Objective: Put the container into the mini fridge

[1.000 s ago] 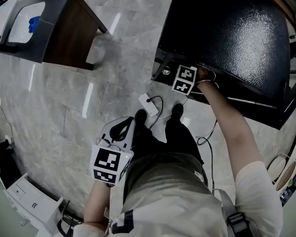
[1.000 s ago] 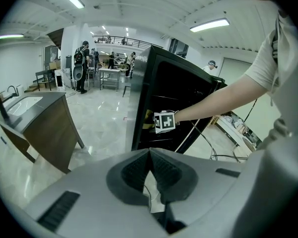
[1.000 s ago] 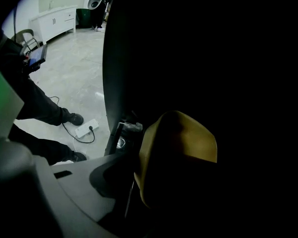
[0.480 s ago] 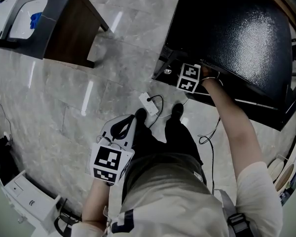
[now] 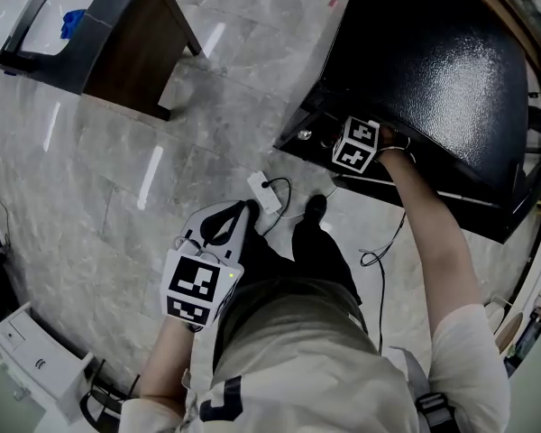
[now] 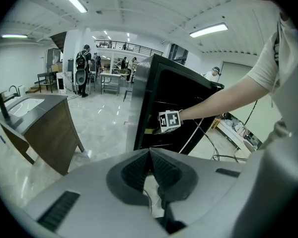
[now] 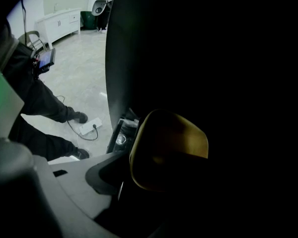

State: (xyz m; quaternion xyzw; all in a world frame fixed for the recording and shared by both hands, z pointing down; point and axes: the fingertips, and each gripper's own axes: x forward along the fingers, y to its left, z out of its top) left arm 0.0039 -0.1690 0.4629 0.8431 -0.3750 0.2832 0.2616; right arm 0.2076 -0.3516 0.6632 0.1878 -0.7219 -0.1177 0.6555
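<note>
The black mini fridge [image 5: 433,70] stands in front of me on the floor. My right gripper [image 5: 352,147] reaches into its front, and its jaws are hidden under the fridge's top in the head view. In the right gripper view a yellow container [image 7: 169,152] sits between the jaws of the right gripper [image 7: 154,182], inside the dark fridge. The jaws are opening; only the left finger [image 7: 107,175] shows, and the other is lost in the dark. My left gripper [image 5: 218,242] hangs by my left thigh, and in its own view the left gripper [image 6: 150,165] is shut and empty.
A wooden cabinet with a sink [image 5: 99,25] stands at the far left. A white power strip [image 5: 263,190] with cables lies on the marble floor by my feet [image 5: 316,207]. A white unit [image 5: 27,350] is at the lower left. The fridge's door tray [image 7: 121,133] is beside the right gripper.
The right gripper's marker cube has shifted a little to the right, further in under the fridge's top. The left gripper has stayed by my thigh.
</note>
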